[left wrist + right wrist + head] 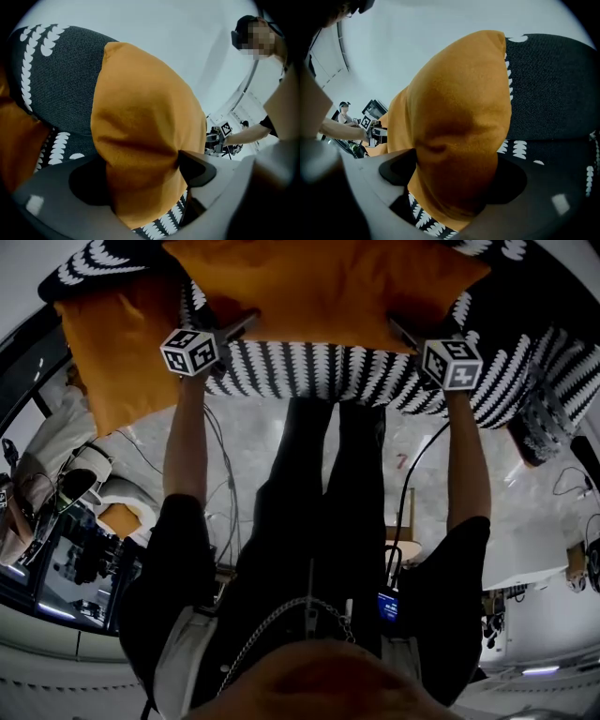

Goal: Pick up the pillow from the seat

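An orange pillow (319,292) lies against the black sofa with white leaf pattern (309,371) at the top of the head view. My left gripper (239,326) pinches its left lower edge, and my right gripper (405,332) pinches its right lower edge. In the left gripper view the pillow (140,117) bulges out between the jaws of the left gripper (143,176), its fabric creased at the pads. The right gripper view shows the same: the right gripper (454,176) squeezes the pillow's (459,108) end, with the sofa (548,89) behind it.
A second orange pillow (117,352) leans on the sofa's left end. A small grey patterned cushion (539,423) lies at the sofa's right end. Cables trail over the pale floor (253,456). A desk with equipment (84,559) stands at left. Another person (243,136) is working in the background.
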The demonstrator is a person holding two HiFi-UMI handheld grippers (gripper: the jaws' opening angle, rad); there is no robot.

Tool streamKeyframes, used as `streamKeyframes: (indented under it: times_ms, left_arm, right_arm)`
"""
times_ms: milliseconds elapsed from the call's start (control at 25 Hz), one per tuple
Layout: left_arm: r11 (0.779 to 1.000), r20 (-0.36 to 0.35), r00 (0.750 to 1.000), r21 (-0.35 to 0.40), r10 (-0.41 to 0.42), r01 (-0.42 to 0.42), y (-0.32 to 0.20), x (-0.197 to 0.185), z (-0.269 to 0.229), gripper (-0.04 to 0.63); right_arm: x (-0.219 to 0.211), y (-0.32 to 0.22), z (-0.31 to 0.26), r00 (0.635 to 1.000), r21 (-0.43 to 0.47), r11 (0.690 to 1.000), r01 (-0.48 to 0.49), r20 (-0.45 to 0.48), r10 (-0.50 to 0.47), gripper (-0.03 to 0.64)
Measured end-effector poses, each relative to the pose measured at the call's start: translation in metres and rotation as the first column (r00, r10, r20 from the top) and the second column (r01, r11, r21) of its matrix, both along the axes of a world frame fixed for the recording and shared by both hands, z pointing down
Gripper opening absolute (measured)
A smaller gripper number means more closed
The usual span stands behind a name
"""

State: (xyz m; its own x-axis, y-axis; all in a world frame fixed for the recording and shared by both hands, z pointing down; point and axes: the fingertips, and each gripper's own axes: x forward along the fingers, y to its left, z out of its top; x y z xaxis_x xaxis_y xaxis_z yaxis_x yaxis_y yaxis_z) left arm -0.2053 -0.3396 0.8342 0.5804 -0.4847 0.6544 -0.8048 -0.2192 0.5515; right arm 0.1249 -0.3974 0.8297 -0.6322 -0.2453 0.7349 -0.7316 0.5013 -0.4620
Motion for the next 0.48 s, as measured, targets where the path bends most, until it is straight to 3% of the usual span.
streamKeyframes:
  times_ms: [480]
  left_arm:
    - [1.000, 0.045, 0.999, 0.025, 0.006, -0.007, 0.025, 0.021, -0.039, 0.419]
  right_arm:
    - [0.014, 0.037, -0.025, 0.998, -0.048, 0.998, -0.050, -0.028, 0.049, 0.425]
